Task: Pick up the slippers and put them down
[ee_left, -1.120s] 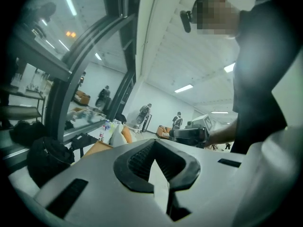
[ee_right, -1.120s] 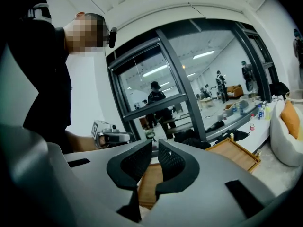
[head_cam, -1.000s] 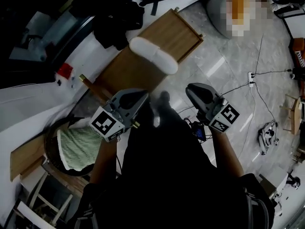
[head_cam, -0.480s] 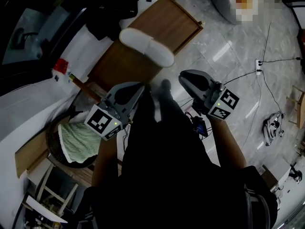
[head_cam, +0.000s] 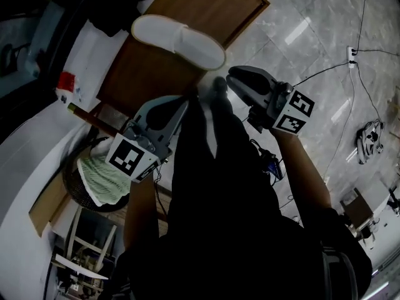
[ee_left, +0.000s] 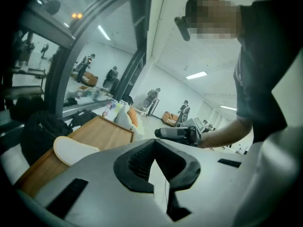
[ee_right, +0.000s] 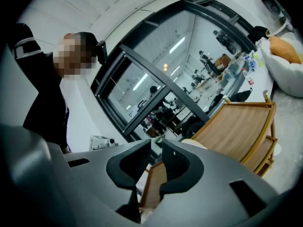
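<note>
Left tool (ee_left: 154, 148): closed, nothing in it
Right tool (ee_right: 156, 145): jaws together too, empty
Slipper (head_cam: 178, 39): white, just ahead of both tools, on the wooden counter (head_cam: 212, 5)
Floor (head_cam: 300, 49): glossy grey tiles, off to the right tool's right

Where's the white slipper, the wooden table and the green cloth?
white slipper (head_cam: 178, 39), head view, on its middle.
wooden table (head_cam: 212, 8), head view, on the bare top.
green cloth (head_cam: 100, 175), head view, on its middle.

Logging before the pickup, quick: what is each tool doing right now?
Left tool: closed, holding nothing.
Right tool: closed, holding nothing.
</note>
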The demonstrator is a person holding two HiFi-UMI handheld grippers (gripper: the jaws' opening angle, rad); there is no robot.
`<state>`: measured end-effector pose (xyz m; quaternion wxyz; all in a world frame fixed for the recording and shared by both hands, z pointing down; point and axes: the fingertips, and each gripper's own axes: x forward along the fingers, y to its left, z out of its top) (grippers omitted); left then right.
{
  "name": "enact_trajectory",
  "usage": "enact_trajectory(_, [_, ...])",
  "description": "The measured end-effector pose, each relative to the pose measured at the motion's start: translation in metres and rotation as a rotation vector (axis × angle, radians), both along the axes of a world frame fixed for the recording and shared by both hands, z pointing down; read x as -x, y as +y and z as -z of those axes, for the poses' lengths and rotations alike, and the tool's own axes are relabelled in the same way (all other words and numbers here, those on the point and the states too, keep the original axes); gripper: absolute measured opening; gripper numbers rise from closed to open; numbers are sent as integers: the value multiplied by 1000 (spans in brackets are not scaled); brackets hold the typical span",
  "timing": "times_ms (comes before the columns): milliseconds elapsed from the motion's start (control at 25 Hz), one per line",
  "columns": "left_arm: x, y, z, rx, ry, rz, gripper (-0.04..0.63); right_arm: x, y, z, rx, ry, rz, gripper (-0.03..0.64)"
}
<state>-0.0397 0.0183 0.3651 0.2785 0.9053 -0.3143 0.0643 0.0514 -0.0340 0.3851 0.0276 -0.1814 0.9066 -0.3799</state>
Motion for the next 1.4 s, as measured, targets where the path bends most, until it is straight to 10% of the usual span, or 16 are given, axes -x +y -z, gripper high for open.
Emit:
enact_trajectory(640, [-24,7,-94,82,-79,-75,9,-30,-26,-152,265,25,-116,173])
enact_trajectory(1000, [-26,8,-107,78,-68,-107,9,-16,-15,-197,576,-94,-166,186])
enact_trajectory(1400, [-34,8,-109,82,-31,-133,9,-8,-13,-203,602,-67,-119,183])
